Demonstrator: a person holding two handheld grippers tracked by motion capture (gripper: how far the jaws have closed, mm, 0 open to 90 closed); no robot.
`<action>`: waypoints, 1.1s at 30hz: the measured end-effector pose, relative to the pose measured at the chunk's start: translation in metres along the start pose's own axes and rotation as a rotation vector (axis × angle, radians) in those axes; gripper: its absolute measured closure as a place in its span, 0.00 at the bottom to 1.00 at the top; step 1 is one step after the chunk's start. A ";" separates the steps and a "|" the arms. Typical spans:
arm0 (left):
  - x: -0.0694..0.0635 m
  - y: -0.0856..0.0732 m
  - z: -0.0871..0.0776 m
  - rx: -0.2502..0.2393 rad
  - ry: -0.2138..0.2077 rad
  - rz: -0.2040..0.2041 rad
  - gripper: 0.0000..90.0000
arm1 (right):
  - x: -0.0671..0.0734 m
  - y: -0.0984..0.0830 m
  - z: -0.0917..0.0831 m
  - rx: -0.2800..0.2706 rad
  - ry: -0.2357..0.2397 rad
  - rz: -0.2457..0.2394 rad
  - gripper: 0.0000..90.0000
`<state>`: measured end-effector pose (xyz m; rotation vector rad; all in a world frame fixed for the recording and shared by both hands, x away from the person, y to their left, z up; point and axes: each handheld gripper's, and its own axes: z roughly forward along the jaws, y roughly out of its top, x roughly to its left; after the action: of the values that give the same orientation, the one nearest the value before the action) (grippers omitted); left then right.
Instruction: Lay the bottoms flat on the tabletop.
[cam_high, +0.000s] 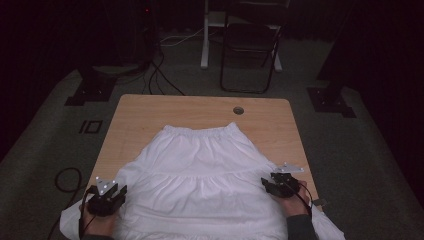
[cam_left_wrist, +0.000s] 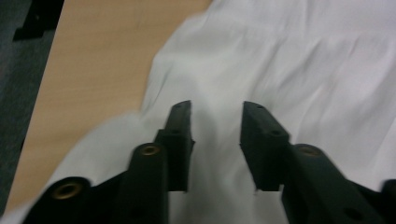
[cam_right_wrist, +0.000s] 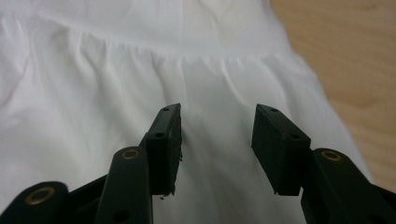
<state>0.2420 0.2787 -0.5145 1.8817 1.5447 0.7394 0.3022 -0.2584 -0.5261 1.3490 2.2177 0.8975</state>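
Hovering my left gripper and right gripper with jaws parted and empty over opposite side edges of the white skirt spread flat on the table, I judge them positioned for pinching it.

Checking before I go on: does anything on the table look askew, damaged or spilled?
Nothing damaged or spilled. The white skirt lies flat with its waistband toward the far edge, but its hem hangs over the near edge of the table. Both the left gripper and the right gripper are open over its sides.
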 end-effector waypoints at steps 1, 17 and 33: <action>-0.003 0.005 0.004 -0.006 -0.015 0.005 0.67 | 0.000 0.003 0.001 -0.005 0.000 -0.004 0.58; -0.039 0.044 0.085 0.023 -0.094 0.053 0.60 | 0.000 0.030 0.041 0.009 -0.013 -0.005 0.54; -0.027 0.068 0.114 0.006 -0.106 0.027 0.72 | -0.016 0.043 0.064 -0.018 -0.030 0.018 0.58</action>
<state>0.3660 0.2306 -0.5426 1.9174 1.4604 0.6370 0.3761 -0.2377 -0.5423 1.3671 2.1738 0.8953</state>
